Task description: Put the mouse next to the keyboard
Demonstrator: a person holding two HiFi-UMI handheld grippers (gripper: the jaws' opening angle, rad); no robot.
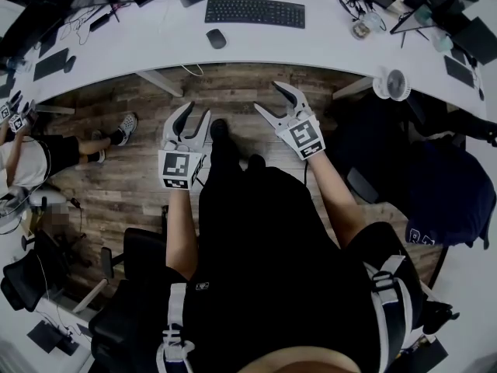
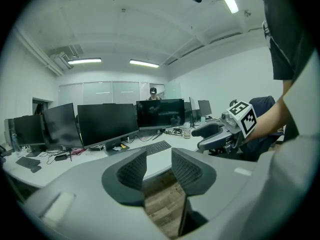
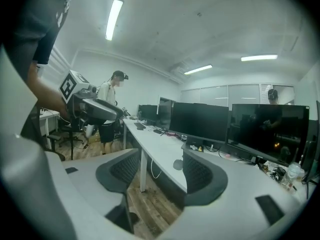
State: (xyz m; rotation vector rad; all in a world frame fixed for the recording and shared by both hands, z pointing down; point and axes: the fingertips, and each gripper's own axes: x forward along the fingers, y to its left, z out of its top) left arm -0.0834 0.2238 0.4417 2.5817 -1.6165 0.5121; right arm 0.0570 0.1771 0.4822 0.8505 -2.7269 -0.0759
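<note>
Meanwhile, the left hand-held gripper (image 1: 197, 112) and right hand-held gripper (image 1: 269, 96) hung wide open, empty, over the floor (image 1: 140, 99); the mouse (image 1: 217, 38) lay on the table (image 1: 311, 45), near the keyboard (image 1: 255, 12).

1. The left hand-held gripper (image 1: 197, 115) is held out front, jaws apart and empty.
2. The right hand-held gripper (image 1: 269, 98) sits beside it, jaws wider apart, also empty.
3. The left forearm (image 1: 180, 231) and right forearm (image 1: 338, 196) reach forward.

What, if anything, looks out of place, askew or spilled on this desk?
Nothing stands out. The mouse lies flat on the white desk, just off the near left corner of the keyboard, apart from it. Both the left gripper and right gripper hang open and empty above the floor.
</note>
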